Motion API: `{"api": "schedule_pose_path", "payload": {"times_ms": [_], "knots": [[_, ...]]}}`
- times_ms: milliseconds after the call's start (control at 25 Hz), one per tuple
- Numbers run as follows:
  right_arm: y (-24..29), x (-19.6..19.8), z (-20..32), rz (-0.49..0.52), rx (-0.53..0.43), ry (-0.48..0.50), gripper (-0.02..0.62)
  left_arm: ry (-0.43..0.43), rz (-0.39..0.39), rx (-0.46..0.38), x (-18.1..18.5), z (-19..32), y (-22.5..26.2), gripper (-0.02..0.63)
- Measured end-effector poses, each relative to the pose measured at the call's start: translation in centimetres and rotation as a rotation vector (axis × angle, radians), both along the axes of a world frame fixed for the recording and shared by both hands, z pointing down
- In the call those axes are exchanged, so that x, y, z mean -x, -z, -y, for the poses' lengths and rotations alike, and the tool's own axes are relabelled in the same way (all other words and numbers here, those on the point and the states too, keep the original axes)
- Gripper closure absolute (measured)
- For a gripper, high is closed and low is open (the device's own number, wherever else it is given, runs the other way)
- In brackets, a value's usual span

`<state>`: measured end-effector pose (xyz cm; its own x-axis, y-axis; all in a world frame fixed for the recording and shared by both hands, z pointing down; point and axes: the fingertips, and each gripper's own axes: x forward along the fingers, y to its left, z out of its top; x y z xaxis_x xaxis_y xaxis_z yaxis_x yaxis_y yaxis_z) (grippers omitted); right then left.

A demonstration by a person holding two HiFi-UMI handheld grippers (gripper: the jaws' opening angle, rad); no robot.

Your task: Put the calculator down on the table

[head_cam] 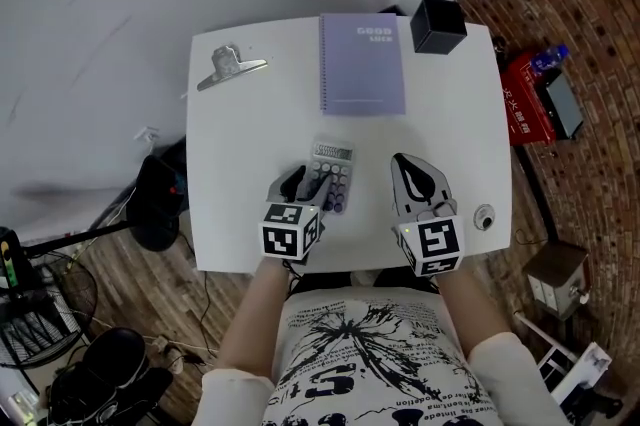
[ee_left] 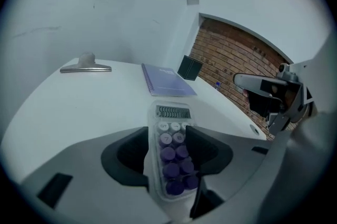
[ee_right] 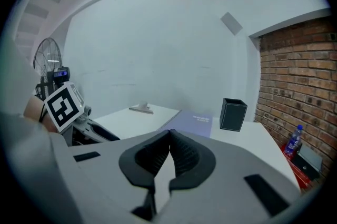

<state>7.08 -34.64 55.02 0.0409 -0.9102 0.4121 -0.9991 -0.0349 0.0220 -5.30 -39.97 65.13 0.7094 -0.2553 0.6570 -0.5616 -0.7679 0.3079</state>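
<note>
A pale calculator [head_cam: 333, 176] with purple keys lies flat on the white table [head_cam: 240, 164], near its front edge. My left gripper [head_cam: 313, 189] straddles it, one jaw on each long side. In the left gripper view the calculator [ee_left: 172, 154] runs lengthwise between the pads, which stand wide beside it without pressing, so my left gripper [ee_left: 167, 133] is open. My right gripper [head_cam: 400, 159] hovers to the right of the calculator, apart from it. Its pads [ee_right: 169, 133] meet with nothing between them.
A purple spiral notebook [head_cam: 362, 64] lies at the back of the table, with a black open box [head_cam: 438, 24] to its right and a metal clip [head_cam: 230, 67] at the back left. A round grommet [head_cam: 484, 216] sits near the front right corner. A red box [head_cam: 525, 99] stands on the floor to the right.
</note>
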Motion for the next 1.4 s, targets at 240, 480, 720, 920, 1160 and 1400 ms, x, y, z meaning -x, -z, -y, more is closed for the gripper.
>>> {"api": "schedule_pose_path", "payload": {"times_ms": [240,480,720,920,1160,1400], "knots": [[1.2,0.7,0.2,-0.012,-0.013,0.010,0.580,-0.001,-0.067,-0.068,0.7,0.9,3.4,0.385],[4.8,1.1,-0.2,-0.037,-0.062,0.025,0.580,-0.061,-0.202,-0.253,0.5,1.3,12.1,0.438],[9.2,1.5,-0.9,-0.048,-0.151,0.031,0.580,-0.105,-0.293,-0.461,1.6,0.6,20.8,0.522],[12.9,1.9,-1.5,-0.052,-0.243,0.039,0.581,-0.111,-0.333,-0.568,2.9,-0.1,25.2,0.581],[14.6,2.5,-1.8,-0.068,-0.280,0.051,0.581,-0.117,-0.350,-0.598,4.1,-0.7,26.9,0.592],[14.7,3.1,-2.1,-0.090,-0.290,0.052,0.581,-0.120,-0.371,-0.600,4.7,-0.9,27.4,0.592]]}}
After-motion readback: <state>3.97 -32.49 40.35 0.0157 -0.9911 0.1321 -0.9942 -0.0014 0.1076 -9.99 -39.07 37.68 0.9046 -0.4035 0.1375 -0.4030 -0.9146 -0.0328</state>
